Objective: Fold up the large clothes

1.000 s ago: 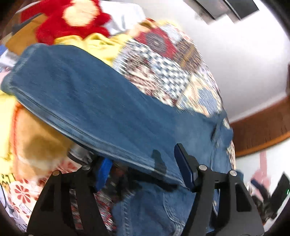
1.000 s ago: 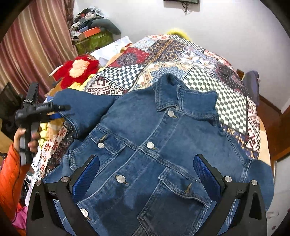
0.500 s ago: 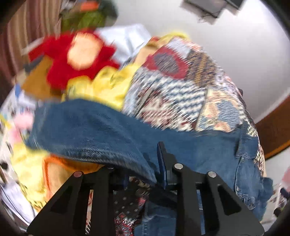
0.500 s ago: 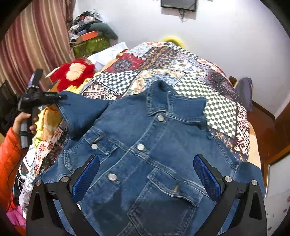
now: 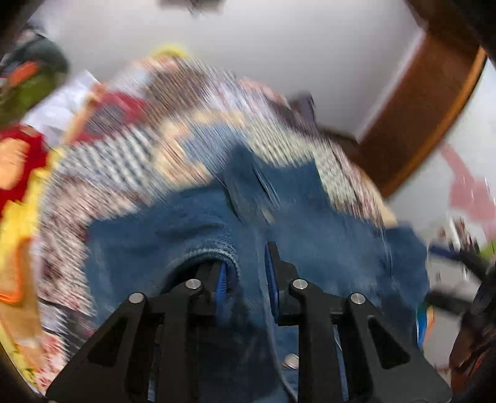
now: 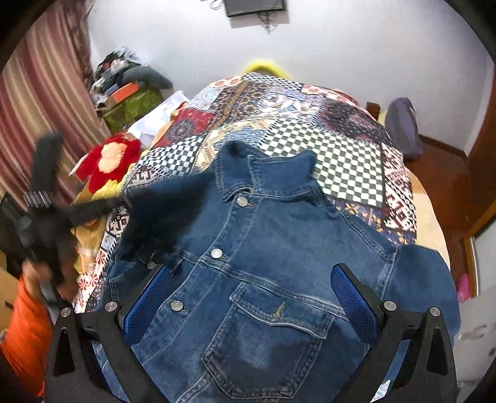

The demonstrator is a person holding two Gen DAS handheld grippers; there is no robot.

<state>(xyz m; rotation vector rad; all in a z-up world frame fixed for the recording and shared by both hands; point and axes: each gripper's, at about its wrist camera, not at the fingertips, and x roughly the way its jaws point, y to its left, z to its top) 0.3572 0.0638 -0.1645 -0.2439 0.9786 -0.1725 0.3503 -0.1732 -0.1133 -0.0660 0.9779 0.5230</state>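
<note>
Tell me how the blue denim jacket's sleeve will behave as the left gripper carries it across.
The blue denim jacket will probably drape rather than stay stiff: the sleeve bends and sags around the left gripper. Thick seams and metal buttons suggest some weight. The coarse weave likely resists slipping.

No text, label, brand, number or sign can be read in either view. The left wrist view is smeared by motion blur, so any lettering there is lost. In the right wrist view the metal buttons [image 6: 242, 201] on the denim jacket [image 6: 279, 248] ahead of the gripper are too small to show any embossing, and the dark screen [image 6: 254, 6] on the wall far beyond the gripper shows no legible marking.
</note>
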